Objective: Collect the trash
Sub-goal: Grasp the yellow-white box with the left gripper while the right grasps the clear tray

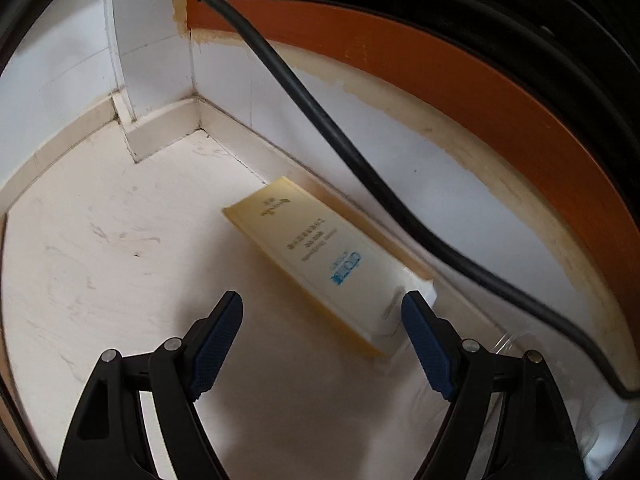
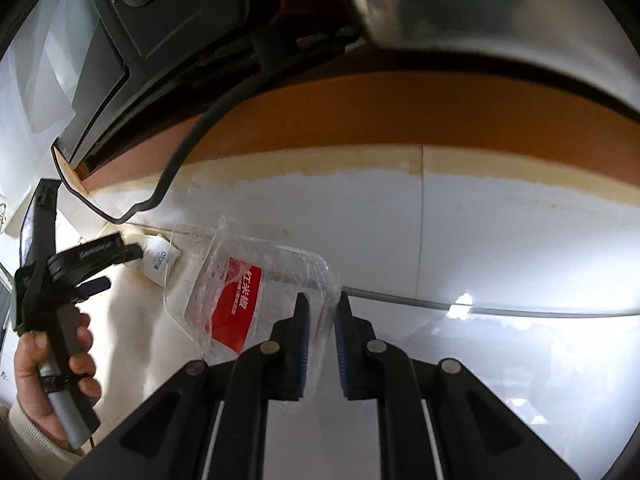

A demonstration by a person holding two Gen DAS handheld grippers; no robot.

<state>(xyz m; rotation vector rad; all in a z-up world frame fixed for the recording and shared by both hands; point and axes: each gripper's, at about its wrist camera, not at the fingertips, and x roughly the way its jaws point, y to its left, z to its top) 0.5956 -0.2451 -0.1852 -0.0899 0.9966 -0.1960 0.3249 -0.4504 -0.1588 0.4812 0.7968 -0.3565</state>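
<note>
Right claw [image 2: 322, 304] pinches plastic tray [image 2: 248, 280] — wall-side.

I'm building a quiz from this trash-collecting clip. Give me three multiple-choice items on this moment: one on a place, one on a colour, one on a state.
1. Where does the pale yellow box lie?
A. on the floor along the baseboard
B. on an orange shelf
C. inside the clear container

2. What colour is the label on the clear plastic container?
A. green
B. red
C. black

3. How does the left gripper stand?
A. shut on the box
B. shut on nothing
C. open, with the box's near end between its fingers

Answers:
1. A, the left wrist view shows the box flat on the white floor against the wall's foot.
2. B, the right wrist view shows a red label with white print.
3. C, its blue pads stand wide apart and do not press on the box, while the right gripper is shut on the container's edge.
</note>
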